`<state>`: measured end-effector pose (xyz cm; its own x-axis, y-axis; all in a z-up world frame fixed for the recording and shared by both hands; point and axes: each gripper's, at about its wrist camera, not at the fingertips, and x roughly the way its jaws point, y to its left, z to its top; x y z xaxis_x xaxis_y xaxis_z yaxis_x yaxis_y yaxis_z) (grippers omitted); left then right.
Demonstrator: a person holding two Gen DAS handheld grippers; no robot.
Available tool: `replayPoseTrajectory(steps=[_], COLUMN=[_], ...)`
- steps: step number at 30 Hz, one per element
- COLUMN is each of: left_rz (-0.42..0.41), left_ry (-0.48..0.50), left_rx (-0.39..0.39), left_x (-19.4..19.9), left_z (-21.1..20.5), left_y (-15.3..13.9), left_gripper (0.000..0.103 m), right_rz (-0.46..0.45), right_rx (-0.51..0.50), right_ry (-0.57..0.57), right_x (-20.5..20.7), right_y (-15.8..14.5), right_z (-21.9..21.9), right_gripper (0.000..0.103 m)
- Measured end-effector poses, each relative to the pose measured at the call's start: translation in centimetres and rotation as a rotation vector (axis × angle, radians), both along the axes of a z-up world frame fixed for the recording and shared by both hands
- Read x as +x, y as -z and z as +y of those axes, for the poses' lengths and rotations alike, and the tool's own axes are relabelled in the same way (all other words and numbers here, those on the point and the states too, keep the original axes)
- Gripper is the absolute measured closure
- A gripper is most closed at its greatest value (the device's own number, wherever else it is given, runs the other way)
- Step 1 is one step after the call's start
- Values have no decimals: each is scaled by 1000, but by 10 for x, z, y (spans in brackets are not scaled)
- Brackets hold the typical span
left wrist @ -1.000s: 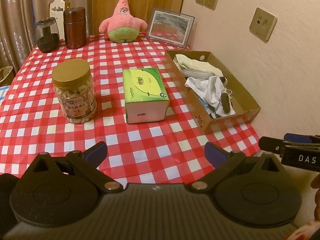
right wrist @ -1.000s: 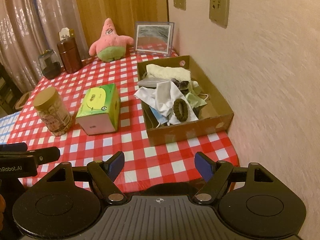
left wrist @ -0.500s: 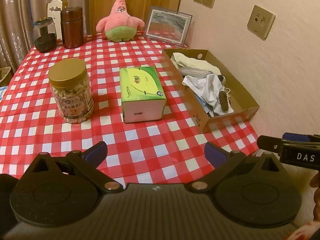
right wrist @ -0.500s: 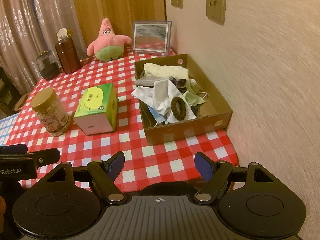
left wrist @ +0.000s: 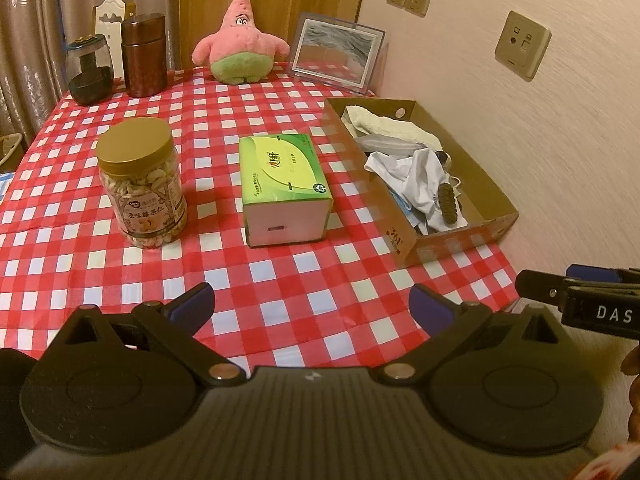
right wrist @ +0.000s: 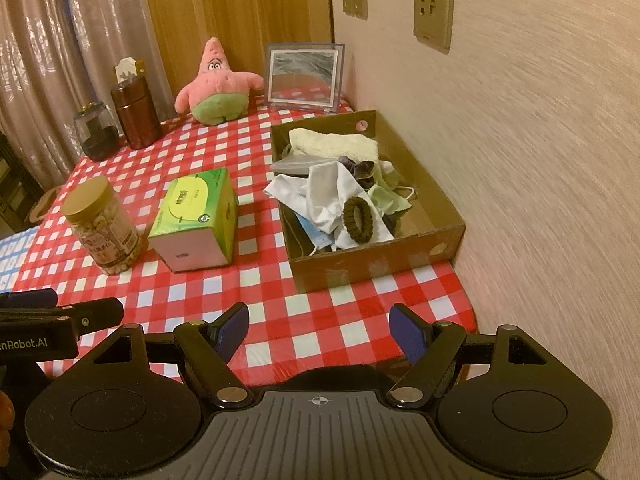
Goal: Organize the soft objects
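A cardboard box (left wrist: 496,196) (right wrist: 444,204) stands at the table's right edge by the wall. It holds a cream towel (right wrist: 332,146), white cloth (left wrist: 420,184) (right wrist: 328,196), a dark scrunchie (right wrist: 358,222) (left wrist: 447,203) and other soft bits. A pink star plush (left wrist: 240,42) (right wrist: 218,86) sits upright at the table's back. My left gripper (left wrist: 310,304) is open and empty over the front edge. My right gripper (right wrist: 320,328) is open and empty over the front edge, in front of the box.
On the red checked tablecloth (left wrist: 280,280) stand a green tissue box (left wrist: 280,184) (right wrist: 196,216), a nut jar with gold lid (left wrist: 140,180) (right wrist: 102,224), a brown canister (left wrist: 143,55), a dark glass jar (left wrist: 89,70) and a framed picture (left wrist: 336,56). The wall runs along the right.
Both grippers have drawn back and risen slightly, so the table looks a little farther. Nothing on the table has moved; both grippers stay open.
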<state>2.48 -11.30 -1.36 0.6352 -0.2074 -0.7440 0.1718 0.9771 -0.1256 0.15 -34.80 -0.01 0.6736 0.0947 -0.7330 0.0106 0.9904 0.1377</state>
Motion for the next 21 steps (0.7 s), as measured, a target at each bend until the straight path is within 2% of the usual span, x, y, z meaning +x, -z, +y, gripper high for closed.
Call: replayPoseTrajectory(steps=[21], left_rz=[-2], left_ry=[1], left_rx=[-1], left_x=[0], left_z=[0], left_y=[0], left_gripper=[0], right_rz=[-2], right_rx=[0], right_ry=[5], right_x=[0], right_y=[-2], right_z=[-1], right_gripper=[26])
